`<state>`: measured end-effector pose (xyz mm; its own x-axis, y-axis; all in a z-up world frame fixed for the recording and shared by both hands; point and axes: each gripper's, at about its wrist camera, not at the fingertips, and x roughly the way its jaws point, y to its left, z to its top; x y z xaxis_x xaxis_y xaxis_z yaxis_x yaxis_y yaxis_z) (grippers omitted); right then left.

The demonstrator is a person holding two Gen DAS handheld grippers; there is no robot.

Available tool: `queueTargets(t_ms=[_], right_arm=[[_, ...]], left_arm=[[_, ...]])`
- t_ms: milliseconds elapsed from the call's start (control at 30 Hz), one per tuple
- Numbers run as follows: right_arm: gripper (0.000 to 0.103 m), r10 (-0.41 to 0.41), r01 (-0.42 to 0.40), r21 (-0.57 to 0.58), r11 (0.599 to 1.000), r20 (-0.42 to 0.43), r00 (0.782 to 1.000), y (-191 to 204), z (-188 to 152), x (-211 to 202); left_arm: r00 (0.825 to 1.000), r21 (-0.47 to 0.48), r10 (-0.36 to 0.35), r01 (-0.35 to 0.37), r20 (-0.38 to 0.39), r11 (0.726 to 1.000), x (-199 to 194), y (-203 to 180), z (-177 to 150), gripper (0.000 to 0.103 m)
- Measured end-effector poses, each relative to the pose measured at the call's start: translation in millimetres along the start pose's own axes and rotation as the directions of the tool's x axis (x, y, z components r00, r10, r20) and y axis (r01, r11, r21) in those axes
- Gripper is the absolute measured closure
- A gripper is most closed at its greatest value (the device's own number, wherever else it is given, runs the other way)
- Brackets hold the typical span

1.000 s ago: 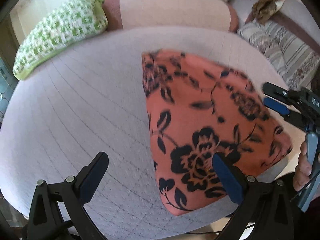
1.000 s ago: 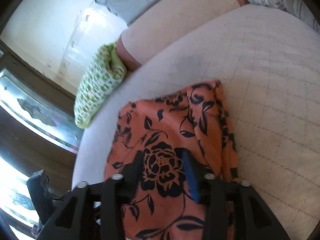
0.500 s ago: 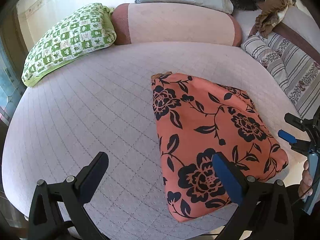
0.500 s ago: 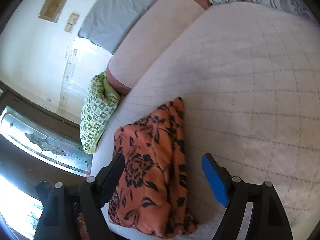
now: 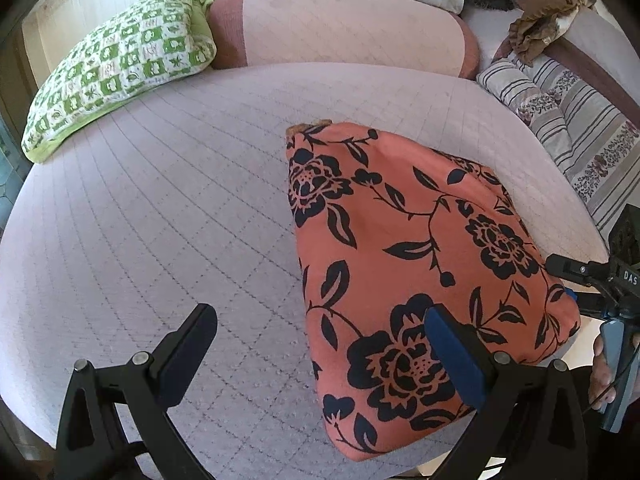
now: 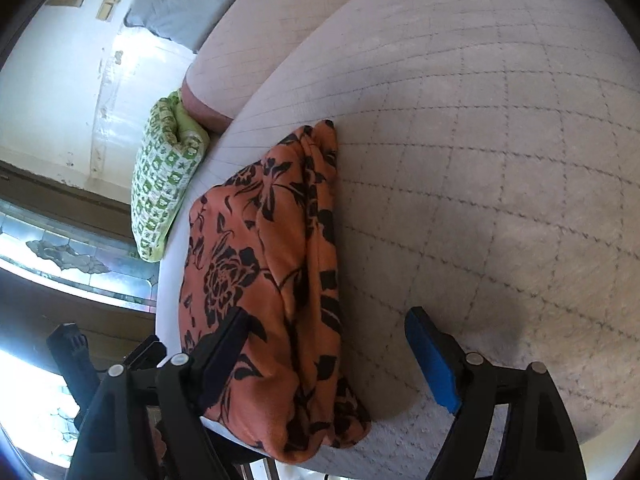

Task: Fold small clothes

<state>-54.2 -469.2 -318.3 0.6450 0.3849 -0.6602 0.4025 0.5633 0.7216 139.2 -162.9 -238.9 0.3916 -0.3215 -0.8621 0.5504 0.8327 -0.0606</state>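
Note:
A folded orange garment with black flowers (image 5: 404, 248) lies on the pale quilted bed (image 5: 160, 216), near its front right edge. My left gripper (image 5: 320, 340) is open and empty, just above the garment's near left edge. My right gripper (image 6: 328, 344) is open and empty, hovering over the near end of the same garment (image 6: 260, 264). The right gripper also shows at the right edge of the left wrist view (image 5: 576, 280), beside the garment's right corner.
A green checked pillow (image 5: 116, 64) lies at the bed's back left. A pink bolster (image 5: 344, 32) runs along the back. A striped cushion (image 5: 572, 128) and crumpled brown cloth (image 5: 544, 20) lie at the back right. The bed's front edge is close under both grippers.
My right gripper has opened and let go of the garment, then drawn back. The left gripper pulled back and then moved slightly closer. The garment lies folded on the bed.

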Motion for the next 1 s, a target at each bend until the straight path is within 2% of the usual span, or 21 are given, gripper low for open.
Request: queueTargets(t_ms=[67,200,533,633,733,833,1000], right_arm=[[0.011,0.021,-0.021,0.010,1.000,-0.009,1.000,-1,2,4],[0.009,0.048,-0.048,-0.002,0.999,-0.029,0.998,2,4,12],[0.009,0.116,-0.119,-0.029,0.992,-0.095,0.989,26,6,40],[0.010,0.157,-0.161,-0.020,0.987,-0.128,0.979,35,5,53],[0.010,0.154,-0.161,-0.036,0.986,-0.148,0.977,46,3,65],[0.016,0.162,-0.167,-0.017,0.986,-0.150,0.975,46,3,70],[0.033,0.164,-0.166,0.003,0.986,-0.152,0.975,39,4,71]], left_arm=[[1.000,0.002,-0.008,0.008,-0.007,1.000,4,-1,0,0.000],[0.999,0.004,-0.032,0.032,-0.018,0.999,12,-3,1,0.000],[0.997,0.017,-0.062,0.063,-0.043,0.998,28,-13,2,0.000],[0.996,0.013,-0.077,0.077,-0.052,0.997,33,-14,3,0.000],[0.993,-0.003,-0.102,0.102,-0.063,0.995,39,-15,3,0.000],[0.986,-0.022,-0.148,0.147,-0.072,0.989,43,-13,2,0.000],[0.975,-0.037,-0.199,0.196,-0.096,0.980,53,-12,1,0.000]])
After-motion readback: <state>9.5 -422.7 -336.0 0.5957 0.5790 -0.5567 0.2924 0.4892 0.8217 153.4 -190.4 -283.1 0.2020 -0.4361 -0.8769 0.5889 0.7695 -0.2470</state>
